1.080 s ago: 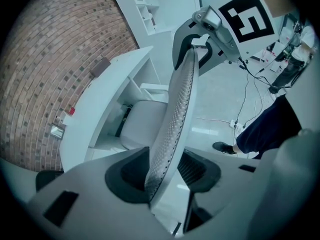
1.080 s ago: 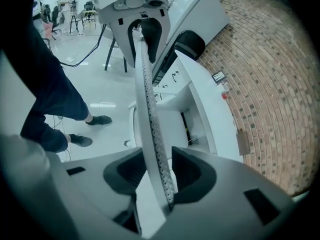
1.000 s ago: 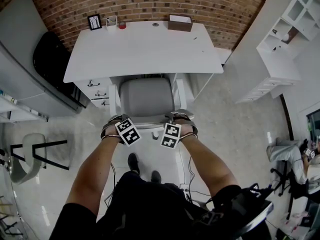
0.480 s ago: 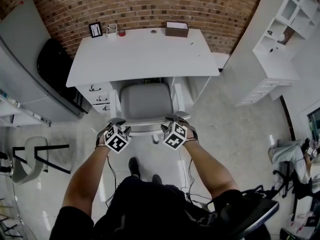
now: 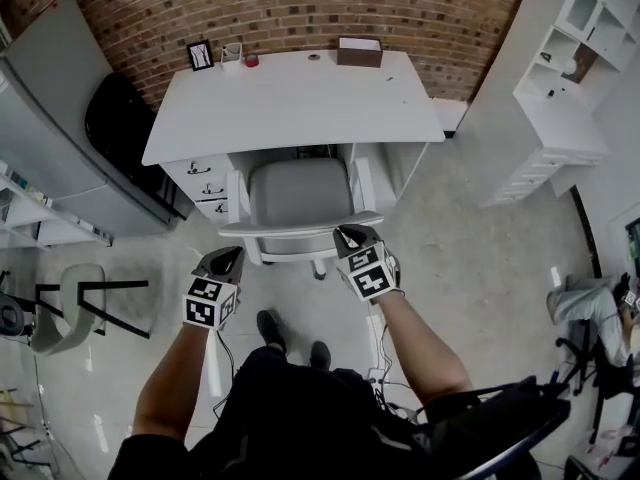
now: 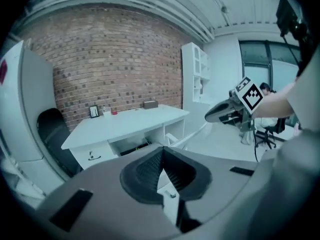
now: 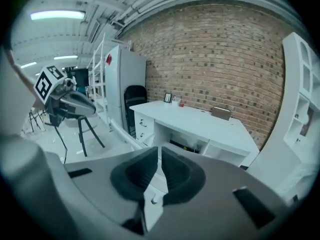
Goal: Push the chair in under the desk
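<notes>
Brick wall (image 5: 300,8) along the top of the head view, and right below it the white counter (image 5: 290,103), with a small picture frame (image 5: 200,55) and a brown box (image 5: 360,51) at its far edge. A white shelf unit (image 5: 570,88) fills the upper right, and a stool (image 5: 60,308) stands at the lower left on the pale floor (image 5: 470,258).

And the chair (image 5: 298,193): centre frame, grey seat partly tucked into the knee gap of the counter, white backrest just outside the front edge, facing the person. The left tongs (image 5: 226,259) hang below and left of the backrest, clearly apart from it. The right tongs (image 5: 349,236) sit right by the backrest's right end; touching or not, I cannot tell.

Over to the left gripper view: the left tongs (image 6: 161,171) have just been closing and are now pressed together with nothing between them. The counter is centre left against the brick, and the right tongs (image 6: 220,112) float at the right with their marker cube.

Right gripper view now: the right tongs (image 7: 159,176) have just been closing too, jaws drawn together and empty. The counter runs across the middle, and the left tongs (image 7: 80,106) are at the left edge.
</notes>
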Action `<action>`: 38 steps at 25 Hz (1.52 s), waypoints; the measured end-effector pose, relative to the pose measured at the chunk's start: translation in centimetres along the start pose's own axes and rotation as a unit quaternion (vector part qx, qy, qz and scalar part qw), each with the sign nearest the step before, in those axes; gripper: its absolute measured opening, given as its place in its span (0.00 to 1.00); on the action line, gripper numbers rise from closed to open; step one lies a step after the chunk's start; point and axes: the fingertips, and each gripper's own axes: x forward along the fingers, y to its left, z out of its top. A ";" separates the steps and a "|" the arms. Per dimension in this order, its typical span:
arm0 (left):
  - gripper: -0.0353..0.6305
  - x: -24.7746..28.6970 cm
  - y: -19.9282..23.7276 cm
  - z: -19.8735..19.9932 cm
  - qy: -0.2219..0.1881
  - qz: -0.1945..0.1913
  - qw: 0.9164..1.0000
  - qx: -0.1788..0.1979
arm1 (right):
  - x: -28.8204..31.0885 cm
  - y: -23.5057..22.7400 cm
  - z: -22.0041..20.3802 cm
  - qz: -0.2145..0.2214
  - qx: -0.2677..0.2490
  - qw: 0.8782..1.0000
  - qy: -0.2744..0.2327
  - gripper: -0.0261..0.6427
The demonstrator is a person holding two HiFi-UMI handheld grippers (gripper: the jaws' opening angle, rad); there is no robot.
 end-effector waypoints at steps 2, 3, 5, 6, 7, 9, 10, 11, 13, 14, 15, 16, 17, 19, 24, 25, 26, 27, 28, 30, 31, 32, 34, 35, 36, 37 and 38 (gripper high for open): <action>0.07 -1.8 0.0 0.4 -0.028 0.006 0.999 -0.035 | -1.0 0.5 0.7 0.001 0.022 1.000 -0.021 0.07; 0.07 -2.5 0.0 0.7 -0.040 0.009 0.998 -0.050 | -1.5 0.7 1.0 0.001 0.030 0.999 -0.029 0.07; 0.06 -3.8 -0.2 1.2 -0.060 0.014 0.995 -0.073 | -2.6 1.0 1.6 -0.002 0.042 0.998 -0.044 0.06; 0.06 -4.3 -0.2 1.6 -0.069 0.015 0.994 -0.082 | -3.1 1.1 2.0 -0.005 0.047 0.998 -0.050 0.06; 0.06 -4.8 -0.2 1.9 -0.076 0.016 0.993 -0.091 | -3.6 1.1 2.4 -0.010 0.054 0.997 -0.056 0.06; 0.06 -6.0 0.2 2.3 -0.087 0.019 0.991 -0.103 | -4.3 1.6 3.5 -0.016 0.064 0.996 -0.068 0.06; 0.06 -6.5 0.4 2.4 -0.092 0.019 0.990 -0.107 | -4.6 2.0 4.0 -0.017 0.067 0.995 -0.073 0.06; 0.06 -7.1 0.6 2.5 -0.098 0.018 0.989 -0.109 | -4.9 2.5 4.5 -0.019 0.069 0.994 -0.078 0.06; 0.06 -8.2 1.1 2.9 -0.109 0.019 0.988 -0.107 | -5.3 3.3 5.6 -0.022 0.076 0.993 -0.088 0.06; 0.06 -8.9 1.4 3.1 -0.113 0.022 0.988 -0.102 | -5.5 3.7 6.2 -0.023 0.083 0.992 -0.093 0.05; 0.06 -9.7 1.8 3.4 -0.117 0.025 0.988 -0.095 | -5.7 4.1 6.7 -0.024 0.091 0.991 -0.098 0.05; 0.06 -10.5 2.2 3.6 -0.121 0.028 0.988 -0.089 | -5.9 4.6 7.1 -0.026 0.100 0.989 -0.102 0.05; 0.06 -11.4 2.6 3.9 -0.124 0.031 0.988 -0.084 | -6.2 5.1 7.4 -0.028 0.105 0.989 -0.104 0.05; 0.06 -13.3 3.5 4.1 -0.129 0.040 0.988 -0.078 | -6.6 6.3 8.0 -0.032 0.104 0.989 -0.103 0.05; 0.06 -17.4 6.5 4.9 -0.145 0.060 0.984 -0.080 | -7.5 8.2 10.6 -0.044 0.108 0.986 -0.121 0.05; 0.06 -18.0 6.9 5.1 -0.152 0.062 0.983 -0.078 | -7.8 8.5 11.2 -0.047 0.109 0.985 -0.126 0.05; 0.06 -18.5 7.1 5.3 -0.158 0.064 0.983 -0.075 | -8.0 8.6 11.7 -0.051 0.107 0.984 -0.131 0.05; 0.06 -18.9 7.3 5.4 -0.162 0.066 0.982 -0.070 | -8.2 8.7 12.1 -0.055 0.105 0.984 -0.135 0.05; 0.06 -19.1 7.4 5.5 -0.164 0.068 0.982 -0.065 | -8.3 8.9 12.6 -0.058 0.104 0.983 -0.138 0.05; 0.06 -19.6 7.5 5.8 -0.166 0.072 0.982 -0.056 | -8.8 9.2 13.6 -0.060 0.106 0.982 -0.147 0.05; 0.06 -19.9 7.6 6.0 -0.167 0.074 0.982 -0.054 | -9.1 9.4 14.0 -0.060 0.109 0.981 -0.152 0.05; 0.06 -20.2 7.7 6.2 -0.169 0.076 0.981 -0.053 | -9.4 9.6 14.4 -0.061 0.110 0.980 -0.156 0.05; 0.06 -20.9 8.1 6.6 -0.177 0.080 0.979 -0.057 | -9.9 10.0 15.3 -0.064 0.106 0.979 -0.164 0.05; 0.06 -21.2 8.4 6.8 -0.181 0.082 0.978 -0.061 | -10.0 10.2 15.8 -0.066 0.102 0.979 -0.167 0.05; 0.06 -21.4 8.7 6.9 -0.185 0.083 0.977 -0.064 | -10.1 10.4 16.3 -0.066 0.099 0.978 -0.170 0.05; 0.06 -21.5 8.9 7.0 -0.188 0.082 0.977 -0.065 | -10.3 10.6 16.7 -0.066 0.097 0.978 -0.174 0.05; 0.06 -21.5 9.0 7.1 -0.190 0.081 0.976 -0.066 | -10.4 10.8 17.0 -0.066 0.095 0.977 -0.177 0.05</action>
